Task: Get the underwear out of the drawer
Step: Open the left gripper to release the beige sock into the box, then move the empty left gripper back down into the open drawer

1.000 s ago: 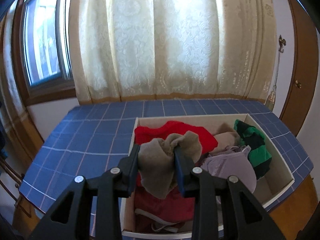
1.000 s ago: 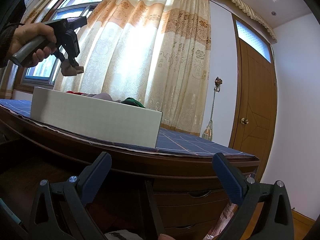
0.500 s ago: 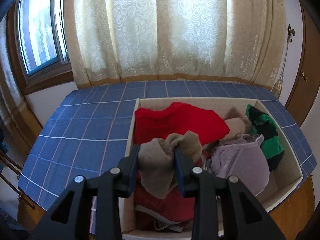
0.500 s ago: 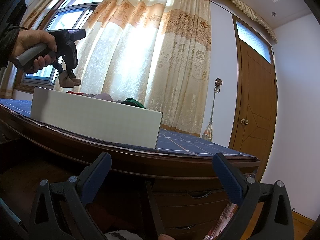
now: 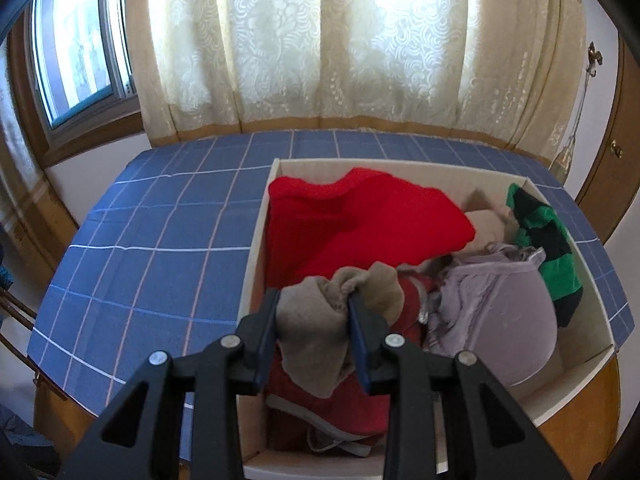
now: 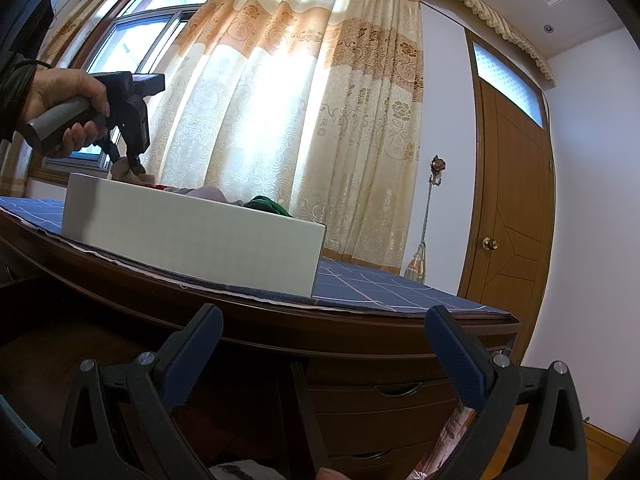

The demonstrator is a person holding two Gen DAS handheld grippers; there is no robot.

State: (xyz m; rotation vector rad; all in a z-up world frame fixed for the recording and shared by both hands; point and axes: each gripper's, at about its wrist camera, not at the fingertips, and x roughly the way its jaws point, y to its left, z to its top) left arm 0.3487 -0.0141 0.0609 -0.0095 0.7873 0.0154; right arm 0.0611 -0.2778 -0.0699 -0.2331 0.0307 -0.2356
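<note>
The left tongs [image 5: 314, 314] pinch a beige garment [image 5: 320, 320] just above the white box [image 5: 256, 220] on the bench [image 5: 160, 220], over the red cloth [image 5: 360, 216] already there. The step looks like a drop into the box: the person should keep the bundle well inside the walls, bring it close to the pile, then open fully so no fold snags a pad. The right tongs [image 6: 320, 356] stand wide and empty, below the bench edge by the drawers.
</note>
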